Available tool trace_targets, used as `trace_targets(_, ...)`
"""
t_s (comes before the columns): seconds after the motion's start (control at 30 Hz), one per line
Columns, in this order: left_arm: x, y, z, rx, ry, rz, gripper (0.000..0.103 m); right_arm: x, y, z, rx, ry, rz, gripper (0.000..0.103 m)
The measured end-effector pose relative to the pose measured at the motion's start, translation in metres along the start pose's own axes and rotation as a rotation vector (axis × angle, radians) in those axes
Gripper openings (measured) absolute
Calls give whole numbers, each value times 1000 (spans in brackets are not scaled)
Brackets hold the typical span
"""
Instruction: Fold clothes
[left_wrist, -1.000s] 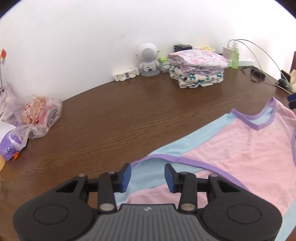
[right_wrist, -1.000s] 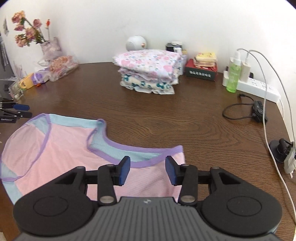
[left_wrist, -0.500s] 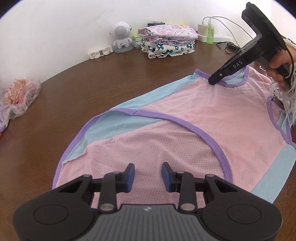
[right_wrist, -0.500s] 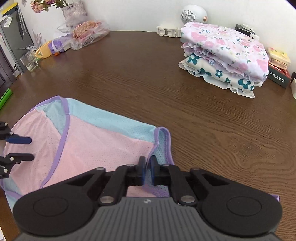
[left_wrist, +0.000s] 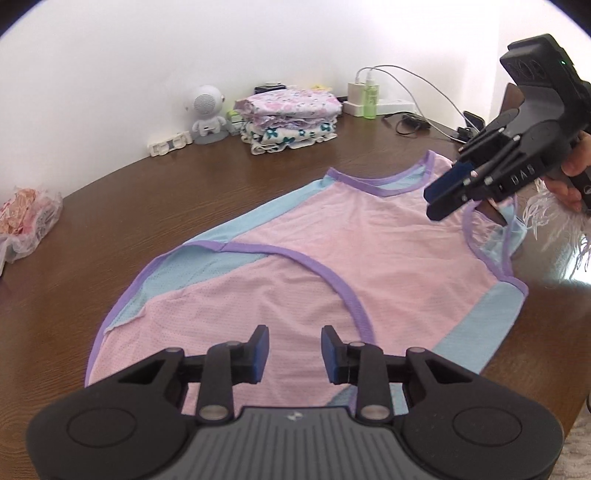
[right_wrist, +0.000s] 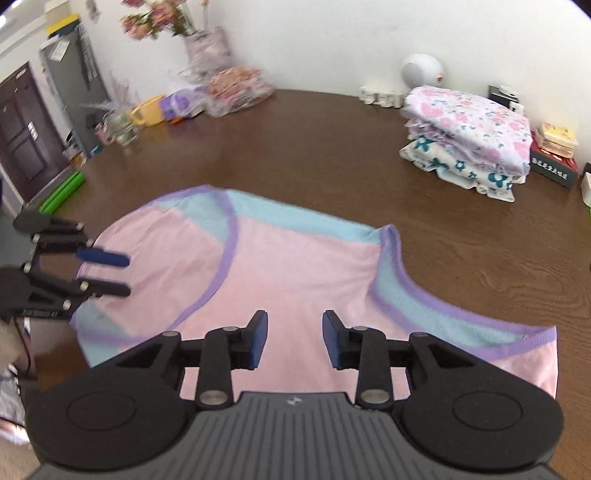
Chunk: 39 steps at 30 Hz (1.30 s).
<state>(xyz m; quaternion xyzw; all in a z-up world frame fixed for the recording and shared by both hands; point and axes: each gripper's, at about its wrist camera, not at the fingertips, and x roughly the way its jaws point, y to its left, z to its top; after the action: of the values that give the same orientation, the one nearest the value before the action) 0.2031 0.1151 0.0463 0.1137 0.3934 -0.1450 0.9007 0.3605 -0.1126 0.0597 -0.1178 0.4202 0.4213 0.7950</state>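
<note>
Left wrist view shows a pink top (left_wrist: 369, 266) with light blue panels and purple trim lying spread flat on the brown wooden table (left_wrist: 166, 192), its neckline toward the far side and one lower corner folded over itself. The left gripper (left_wrist: 294, 350) hangs over the near hem with its jaws spread and nothing between them. The right gripper (right_wrist: 294, 339), seen from its own camera, is above the pink middle of the top, jaws likewise spread and empty; from the left view it appears raised over the armhole at the right edge. Farther back on the table sits a stack of folded floral clothes (left_wrist: 288, 118), beside a small white robot-shaped speaker (left_wrist: 207, 110). A green bottle (left_wrist: 370, 99) and a power strip (left_wrist: 388, 107) stand near the wall.
</note>
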Motion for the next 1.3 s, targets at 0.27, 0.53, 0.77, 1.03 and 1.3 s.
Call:
trace_targets(0.27, 21, -3, 44, 119, 20, 31, 30, -12, 61, -65, -121, 88, -13, 33)
trace_targets(0.53, 91, 40, 103, 237, 180, 7, 18, -10, 62, -68, -126, 165, -31, 34)
trace_targets(0.77, 139, 48, 129, 450, 301, -83, 17, 3, 62, -43, -179, 306, -30, 34)
trace_targets(1.03, 165, 46, 141, 673, 394, -165, 8, 23, 65, -17, -230, 414, -35, 34)
trace_targets(1.3, 172, 61, 149, 693, 407, -171, 8, 32, 72, -21, -264, 500, -42, 39)
